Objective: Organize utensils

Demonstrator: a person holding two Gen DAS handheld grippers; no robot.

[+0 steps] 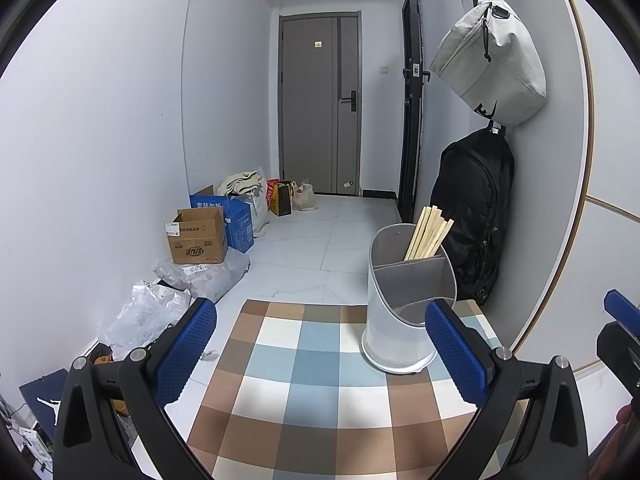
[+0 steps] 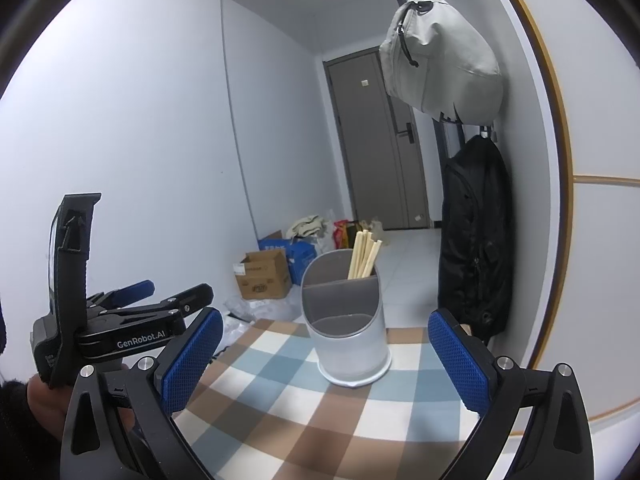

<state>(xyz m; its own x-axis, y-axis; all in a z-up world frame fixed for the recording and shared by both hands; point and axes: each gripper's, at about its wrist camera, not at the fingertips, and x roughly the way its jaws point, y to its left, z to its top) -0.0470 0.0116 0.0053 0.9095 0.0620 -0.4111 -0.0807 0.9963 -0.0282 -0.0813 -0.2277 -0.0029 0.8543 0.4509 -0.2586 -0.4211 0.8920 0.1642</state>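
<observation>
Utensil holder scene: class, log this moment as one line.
left tool: open, empty | right tool: open, empty | chopsticks: upright, holder rear compartment | front compartments: no utensils visible

**Open tabletop in front, holder and wall crowd the far right**

The checked tablecloth [image 1: 304, 364] lies bare from its near edge to its far edge on the left and in the middle, giving free passage there. The one obstacle on it is the grey utensil holder [image 1: 404, 312], standing upright near the far right corner with wooden chopsticks [image 1: 428, 236] rising from its back compartment; its front compartments are open from above. Just beyond that corner a black backpack [image 1: 476, 216] hangs against the wall [image 1: 560, 200], with a grey bag [image 1: 492, 60] above it, narrowing the room to the right of the holder. The left gripper [image 2: 168, 292] hovers off the table's left edge.
</observation>
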